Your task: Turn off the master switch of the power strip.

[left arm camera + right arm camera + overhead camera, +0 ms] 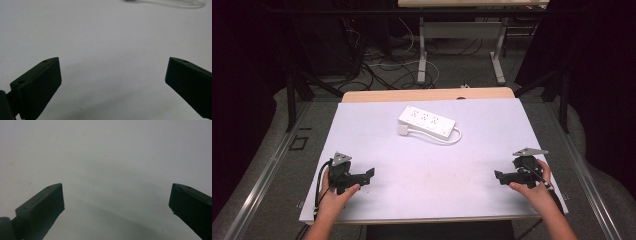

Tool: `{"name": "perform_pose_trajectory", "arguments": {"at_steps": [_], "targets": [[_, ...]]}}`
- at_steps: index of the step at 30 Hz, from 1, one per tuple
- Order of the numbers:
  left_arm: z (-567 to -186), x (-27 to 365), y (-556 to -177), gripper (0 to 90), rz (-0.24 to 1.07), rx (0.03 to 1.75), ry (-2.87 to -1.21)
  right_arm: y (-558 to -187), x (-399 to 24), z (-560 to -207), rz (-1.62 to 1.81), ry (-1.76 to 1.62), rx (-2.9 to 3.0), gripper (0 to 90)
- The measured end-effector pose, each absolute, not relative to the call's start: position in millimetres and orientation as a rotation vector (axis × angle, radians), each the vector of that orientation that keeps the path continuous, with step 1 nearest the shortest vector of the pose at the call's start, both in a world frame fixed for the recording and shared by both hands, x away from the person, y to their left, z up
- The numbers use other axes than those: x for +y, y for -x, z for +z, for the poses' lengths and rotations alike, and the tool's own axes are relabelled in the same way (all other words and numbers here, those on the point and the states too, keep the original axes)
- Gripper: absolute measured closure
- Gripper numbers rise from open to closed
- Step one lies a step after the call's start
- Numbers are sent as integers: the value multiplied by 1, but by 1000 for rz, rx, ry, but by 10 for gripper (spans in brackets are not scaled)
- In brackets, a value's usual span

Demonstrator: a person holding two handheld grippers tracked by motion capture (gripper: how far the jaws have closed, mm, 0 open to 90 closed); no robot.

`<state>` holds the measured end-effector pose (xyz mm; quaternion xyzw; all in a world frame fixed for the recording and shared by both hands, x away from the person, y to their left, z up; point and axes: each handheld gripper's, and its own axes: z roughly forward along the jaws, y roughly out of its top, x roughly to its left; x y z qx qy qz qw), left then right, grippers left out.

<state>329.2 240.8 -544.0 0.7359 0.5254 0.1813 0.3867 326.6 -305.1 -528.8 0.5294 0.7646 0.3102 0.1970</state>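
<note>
A white power strip (427,121) lies at the far middle of the white table top (412,170), its white cable (451,138) looped in front of it with the plug (403,130) at the left. My left gripper (369,176) rests near the front left, held by a hand, jaws pointing right. My right gripper (498,176) rests near the front right, jaws pointing left. Both stand open over bare table. In the left gripper view the jaws (113,75) are wide apart, and a bit of the cable (175,3) shows at the top. The right gripper's (116,197) jaws are also wide apart.
The table's wooden far edge (427,94) shows behind the white top. Beyond it, cables (387,65) lie on the floor around the legs of another table (422,55). Dark curtains close both sides.
</note>
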Motion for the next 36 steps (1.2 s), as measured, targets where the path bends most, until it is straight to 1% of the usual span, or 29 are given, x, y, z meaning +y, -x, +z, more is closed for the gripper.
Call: {"name": "perform_pose_trajectory", "arguments": {"at_steps": [11, 13, 17, 20, 25, 36], "targets": [[-543, 243, -328, 4, 451, 1338, -1851, -330, -300, -520, 787, -1407, 2210, 0], [-542, 244, -327, 4, 444, 1326, -1872, -331, -300, -519, 795, -1415, 2220, 0], [-539, 246, -326, 4, 444, 1331, -1841, -333, -297, -513, 802, -1426, 2239, 0], [-538, 246, -325, 4, 483, 1322, -1845, -335, -294, -509, 799, -1416, 2261, 0], [-535, 247, -324, 4, 487, 1328, -1808, -341, -291, -503, 805, -1412, 2311, 0], [-538, 247, -324, 14, 459, 1332, -1851, -354, -286, -494, 759, -1424, 2353, 10]]}}
